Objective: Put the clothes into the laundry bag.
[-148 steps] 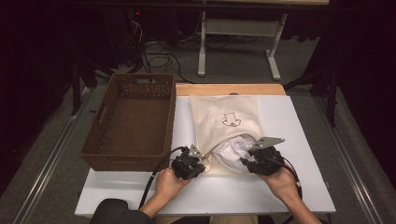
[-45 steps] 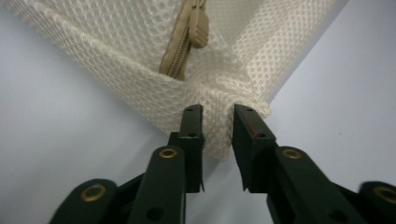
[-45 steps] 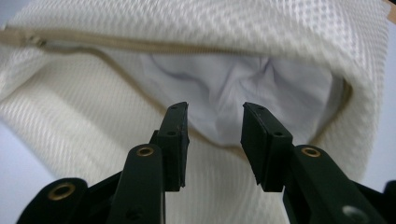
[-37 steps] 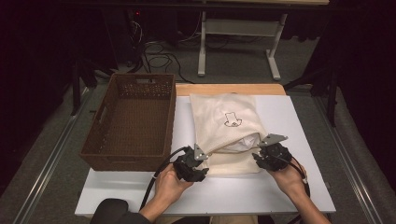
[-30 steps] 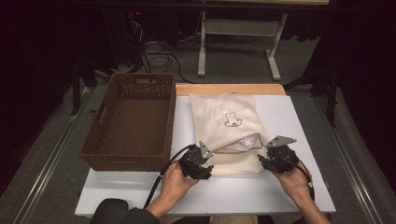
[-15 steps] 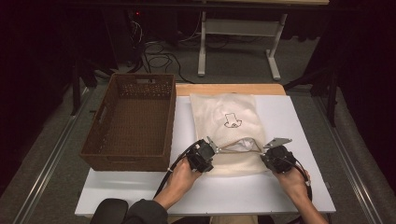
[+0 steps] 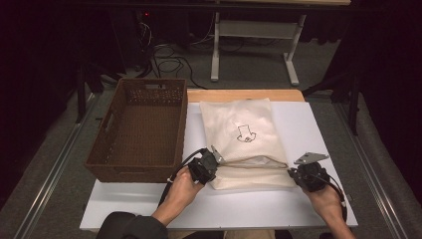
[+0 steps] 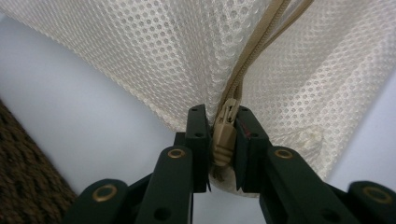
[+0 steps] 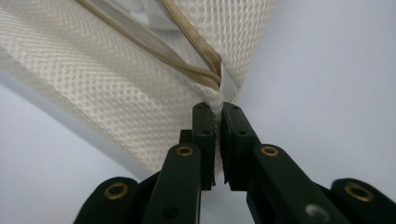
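Both hands have drawn apart along the near edge of the mesh laundry bag (image 7: 249, 144) since a second ago: the mouth that gaped then, with white cloth showing inside, is now pulled into a narrow, nearly straight slit. Earlier still, both grippers sat closer together at that opening.

The left gripper (image 7: 215, 158) sits at the bag's near left corner, between the bag and the wicker basket (image 7: 139, 129). Its jaws have just been closing and now pinch the tan zipper pull (image 8: 224, 135) between the pads, with the zipper tape running up and away from it. The left hand (image 7: 181, 186) comes in from below the bag at a slant, forearm angled toward the bag's corner, knuckles up.

The right gripper (image 7: 293, 172) sits at the bag's near right corner. Its jaws have likewise just been closing and now clamp the bag's corner seam (image 9: 215, 100), where the two sides of the zipper meet; only a thin gap shows between the pads below the fabric. The right hand (image 7: 323, 196) reaches up from the bottom, wrist almost straight, gripper pointing left toward the bag.

The bag lies flat on the white counter (image 7: 199, 209), just right of the basket, its printed mark facing up.
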{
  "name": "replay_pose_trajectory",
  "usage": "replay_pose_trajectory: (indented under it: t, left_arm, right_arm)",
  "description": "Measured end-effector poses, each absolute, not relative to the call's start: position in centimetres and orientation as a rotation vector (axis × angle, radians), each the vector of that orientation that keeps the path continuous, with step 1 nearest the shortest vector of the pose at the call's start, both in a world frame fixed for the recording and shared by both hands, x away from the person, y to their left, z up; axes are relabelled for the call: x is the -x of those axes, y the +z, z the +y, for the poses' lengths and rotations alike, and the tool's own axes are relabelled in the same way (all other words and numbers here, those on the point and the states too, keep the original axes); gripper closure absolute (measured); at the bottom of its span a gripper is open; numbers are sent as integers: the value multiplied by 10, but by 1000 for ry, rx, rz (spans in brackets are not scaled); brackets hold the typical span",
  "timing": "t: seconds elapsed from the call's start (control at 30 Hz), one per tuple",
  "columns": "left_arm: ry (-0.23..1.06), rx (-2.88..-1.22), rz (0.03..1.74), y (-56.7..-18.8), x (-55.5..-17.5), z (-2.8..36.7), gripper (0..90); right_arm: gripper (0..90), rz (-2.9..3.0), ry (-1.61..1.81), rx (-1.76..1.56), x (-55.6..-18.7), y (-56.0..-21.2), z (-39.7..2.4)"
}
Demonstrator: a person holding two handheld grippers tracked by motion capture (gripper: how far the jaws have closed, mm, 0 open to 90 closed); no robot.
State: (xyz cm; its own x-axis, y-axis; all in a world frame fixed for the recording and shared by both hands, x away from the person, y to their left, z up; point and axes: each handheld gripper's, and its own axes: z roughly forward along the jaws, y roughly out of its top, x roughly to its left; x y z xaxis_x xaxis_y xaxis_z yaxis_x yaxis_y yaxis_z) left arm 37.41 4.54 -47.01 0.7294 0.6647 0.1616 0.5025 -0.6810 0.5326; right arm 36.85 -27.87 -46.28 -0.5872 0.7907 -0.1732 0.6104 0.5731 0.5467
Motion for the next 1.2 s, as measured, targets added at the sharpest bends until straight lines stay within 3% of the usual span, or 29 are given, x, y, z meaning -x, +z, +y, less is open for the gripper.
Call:
replay_pose_trajectory:
  t: [0.17,0.4,0.73,0.97,1.2]
  left_arm:
    - [425,-2437,894,-481,-373,54,718]
    - [414,-2379,899,-487,-371,61,677]
    - [386,-2364,909,-486,-376,67,679]
    - [361,-2344,927,-486,-377,68,610]
    - [371,-2309,902,-475,-366,67,608]
  right_arm:
    - [804,2436,634,-1180,-368,-478,-278]
    - [673,2361,777,-1125,-361,-458,-270]
    - [800,2453,788,-1023,-369,-470,-227]
    - [770,2470,812,-1060,-377,-480,-221]
    - [735,2514,786,-1027,-381,-493,-207]
